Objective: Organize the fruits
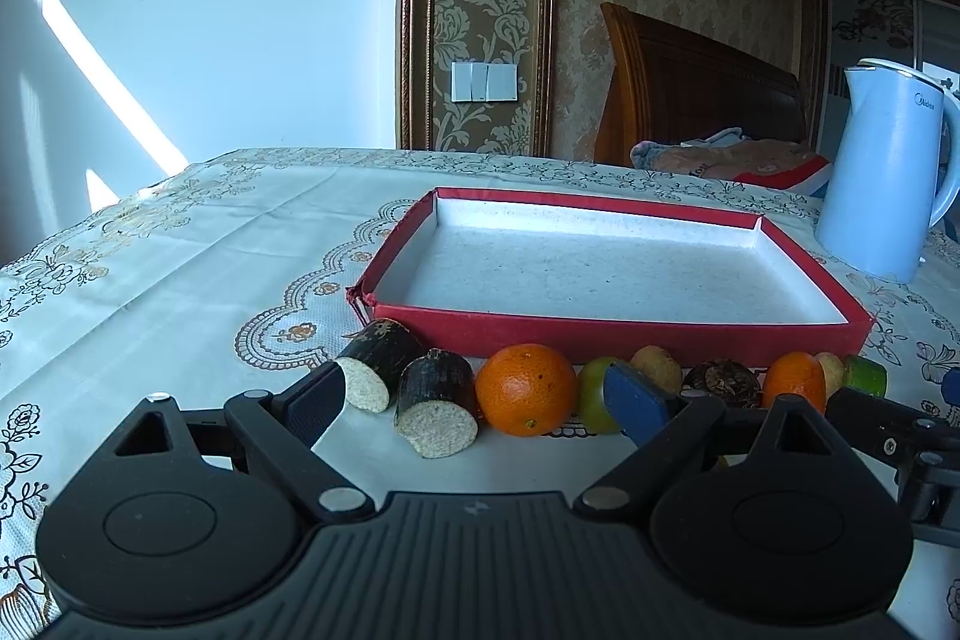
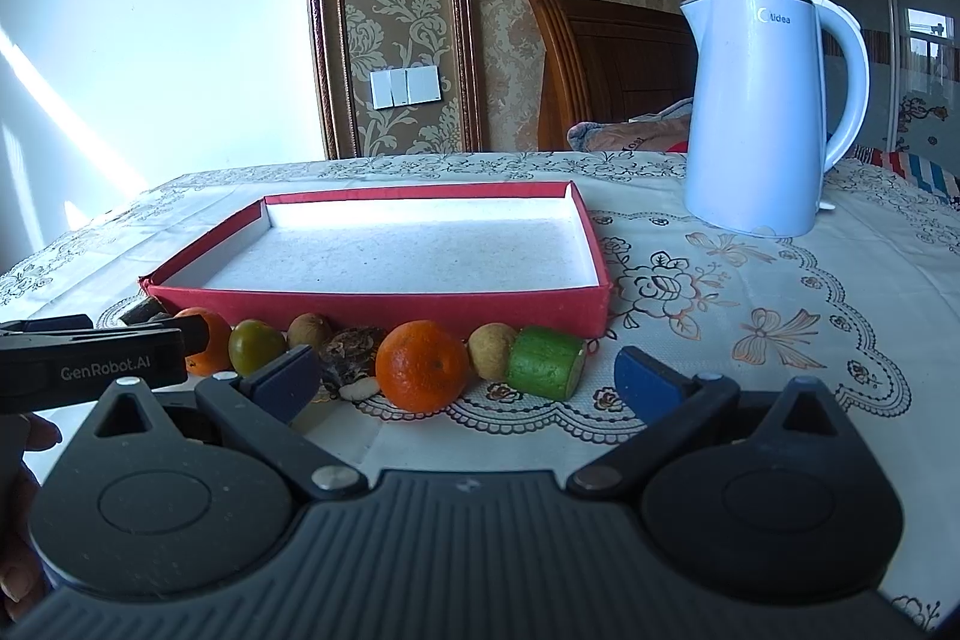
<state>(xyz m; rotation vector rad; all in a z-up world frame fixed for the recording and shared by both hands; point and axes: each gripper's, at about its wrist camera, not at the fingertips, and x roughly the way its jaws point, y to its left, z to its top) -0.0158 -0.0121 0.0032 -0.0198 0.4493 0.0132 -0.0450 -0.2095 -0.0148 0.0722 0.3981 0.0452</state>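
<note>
A shallow red tray [image 1: 606, 337] with a white lining sits on the embroidered tablecloth [image 1: 180, 250], and the fruits lie in a row just in front of its near wall. Seen from the left wrist camera, the row starts with two dark-skinned cut pieces [image 1: 384, 370] with pale, grainy cut faces, then a large orange [image 1: 527, 389], a green fruit [image 1: 594, 391] partly hidden behind a finger pad, a tan round fruit [image 1: 657, 367], a dark brown wrinkled fruit [image 1: 723, 382], a smaller orange [image 1: 795, 381] and a green cut piece [image 1: 865, 375]. The left gripper [image 1: 480, 400] hovers low before the near end of the row, its fingers spread wide and holding nothing, with the second dark piece and the large orange between them. The right gripper [image 2: 468, 382] is likewise spread wide and empty, framing the smaller orange [image 2: 425, 366], a tan fruit [image 2: 491, 351] and the green cut piece [image 2: 546, 361]. A pale blue kettle [image 2: 759, 112] stands upright beyond the tray's right end, apart from it.
</note>
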